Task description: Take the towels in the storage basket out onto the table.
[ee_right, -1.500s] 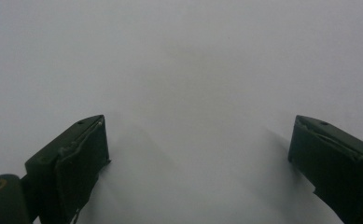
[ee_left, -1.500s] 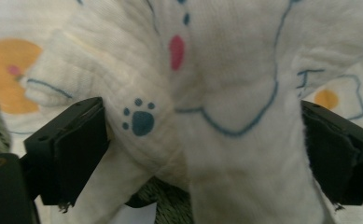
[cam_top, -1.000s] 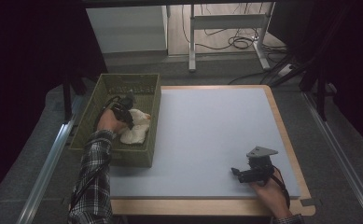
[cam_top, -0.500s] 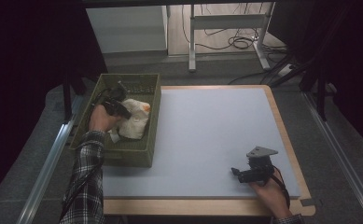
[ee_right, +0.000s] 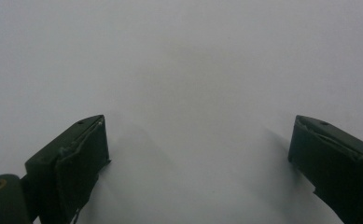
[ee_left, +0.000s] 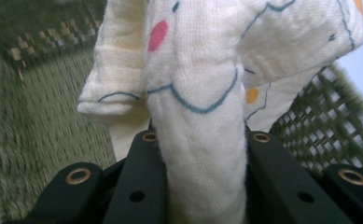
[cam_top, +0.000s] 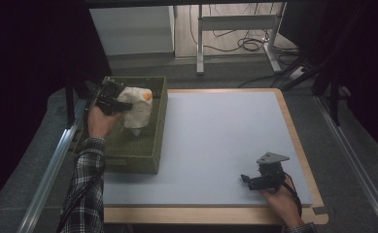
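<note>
Between the left gripper's jaws: cream printed cloth, pinched, raised above green basket. Right gripper, jaws spread, low over grey mat. No legible writing.

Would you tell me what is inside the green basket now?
The left gripper lifts a cream patterned cloth above the green basket; the visible floor looks bare, but the cloth hides part.

One cream printed cloth, one green basket, two grippers.
</note>
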`<state>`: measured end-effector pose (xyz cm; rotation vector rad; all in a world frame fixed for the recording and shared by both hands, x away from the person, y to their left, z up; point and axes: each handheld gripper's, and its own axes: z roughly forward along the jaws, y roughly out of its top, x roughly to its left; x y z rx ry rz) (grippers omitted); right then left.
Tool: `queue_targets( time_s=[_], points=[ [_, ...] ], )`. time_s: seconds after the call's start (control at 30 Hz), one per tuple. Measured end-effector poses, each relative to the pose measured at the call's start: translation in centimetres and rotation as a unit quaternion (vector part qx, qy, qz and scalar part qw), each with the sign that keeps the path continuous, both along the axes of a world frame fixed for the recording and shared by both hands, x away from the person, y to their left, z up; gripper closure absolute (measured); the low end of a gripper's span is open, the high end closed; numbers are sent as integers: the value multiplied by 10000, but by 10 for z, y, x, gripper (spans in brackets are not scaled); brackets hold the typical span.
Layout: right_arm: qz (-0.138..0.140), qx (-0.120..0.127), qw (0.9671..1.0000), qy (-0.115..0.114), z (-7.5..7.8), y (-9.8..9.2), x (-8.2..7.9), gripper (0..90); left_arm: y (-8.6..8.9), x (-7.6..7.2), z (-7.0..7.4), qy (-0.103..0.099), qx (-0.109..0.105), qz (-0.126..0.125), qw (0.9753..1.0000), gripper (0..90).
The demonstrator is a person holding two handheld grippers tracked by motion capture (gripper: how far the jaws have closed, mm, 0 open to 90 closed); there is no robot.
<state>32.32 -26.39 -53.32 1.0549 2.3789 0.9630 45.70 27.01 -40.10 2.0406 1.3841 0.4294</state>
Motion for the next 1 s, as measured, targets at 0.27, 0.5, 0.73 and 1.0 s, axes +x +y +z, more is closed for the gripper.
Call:
queue_targets(
  time_s=[0.27, 0.5, 0.73, 1.0],
  points=[
    [-1, 1, 10000, 0, 0, 0, 0, 50, -9, -5, 24, -254, -47, -170, 9995, 772],
    [-3, 8, 10000, 3, 0, 0, 0, 50, -22, -8, 47, -337, 84, -353, 9988, 772],
    [8, 7, 10000, 2, 0, 0, 0, 50, -49, -10, 71, -334, 187, -657, 9971, 771],
    [2, 10, 10000, 8, 0, 0, 0, 50, -83, -10, 80, -301, 342, -1041, 9935, 769]
  ],
)
